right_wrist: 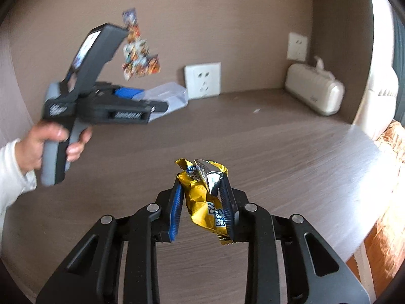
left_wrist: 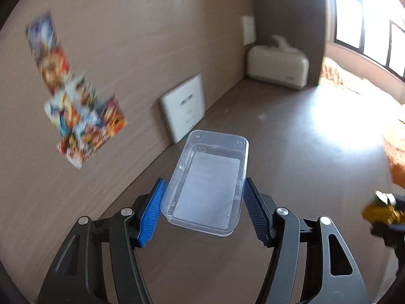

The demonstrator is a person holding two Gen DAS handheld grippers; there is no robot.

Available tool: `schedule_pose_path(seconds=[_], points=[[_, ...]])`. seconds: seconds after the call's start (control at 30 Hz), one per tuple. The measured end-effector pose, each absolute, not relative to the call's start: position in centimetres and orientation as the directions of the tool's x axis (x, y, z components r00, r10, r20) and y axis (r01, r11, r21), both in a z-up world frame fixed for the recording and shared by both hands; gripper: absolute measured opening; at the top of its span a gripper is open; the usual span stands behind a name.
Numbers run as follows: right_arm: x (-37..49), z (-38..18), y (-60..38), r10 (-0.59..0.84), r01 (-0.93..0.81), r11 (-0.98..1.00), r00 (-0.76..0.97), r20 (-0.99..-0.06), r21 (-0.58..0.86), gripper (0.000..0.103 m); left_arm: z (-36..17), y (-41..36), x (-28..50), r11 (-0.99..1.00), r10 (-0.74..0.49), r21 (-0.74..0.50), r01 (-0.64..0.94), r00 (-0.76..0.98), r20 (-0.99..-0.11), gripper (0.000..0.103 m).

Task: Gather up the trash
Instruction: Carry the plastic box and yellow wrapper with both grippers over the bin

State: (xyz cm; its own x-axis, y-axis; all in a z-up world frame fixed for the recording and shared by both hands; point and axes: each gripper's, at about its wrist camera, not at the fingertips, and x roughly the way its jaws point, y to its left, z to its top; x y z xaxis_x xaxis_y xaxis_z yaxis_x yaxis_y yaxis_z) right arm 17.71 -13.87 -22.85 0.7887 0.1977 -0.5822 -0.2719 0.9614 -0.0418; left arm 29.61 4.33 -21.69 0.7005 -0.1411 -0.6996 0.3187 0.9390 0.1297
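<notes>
My left gripper (left_wrist: 202,200) is shut on a clear plastic box (left_wrist: 206,182) and holds it above the brown desk (left_wrist: 291,152). The box also shows in the right wrist view (right_wrist: 167,96), lifted near the wall. My right gripper (right_wrist: 202,200) is shut on a crumpled yellow snack wrapper (right_wrist: 202,192) above the desk's near middle. The wrapper also shows at the right edge of the left wrist view (left_wrist: 379,210).
A white tissue box (right_wrist: 315,92) stands in the back right corner. White wall sockets (right_wrist: 202,79) sit on the back wall. Colourful stickers (right_wrist: 138,50) are on the wall. An orange cloth (right_wrist: 389,177) lies to the right of the desk.
</notes>
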Motion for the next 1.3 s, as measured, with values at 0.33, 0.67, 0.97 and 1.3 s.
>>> schedule_pose_path(seconds=[0.33, 0.67, 0.97, 1.3], points=[[13.8, -16.3, -20.9, 0.179, -0.215, 0.976, 0.861, -0.477, -0.022, 0.03, -15.7, -4.3, 23.8, 0.907, -0.251, 0.098, 0.41, 0.713, -0.655, 0.061], [8.3, -13.1, -29.3, 0.094, -0.122, 0.992, 0.889, -0.449, -0.034, 0.03, -13.7, -14.4, 17.9, 0.841, -0.381, 0.047, 0.539, 0.651, -0.657, 0.061], [4.7, -14.9, -36.2, 0.01, -0.019, 1.0, 0.862, -0.507, -0.013, 0.03, -15.9, -23.8, 14.5, 0.76, -0.455, 0.009, 0.649, 0.542, -0.706, 0.061], [4.5, -20.1, -42.9, 0.004, 0.062, 0.994, 0.79, -0.613, 0.086, 0.03, -21.1, -30.4, 13.4, 0.716, -0.445, -0.022, 0.698, 0.431, -0.785, 0.061]])
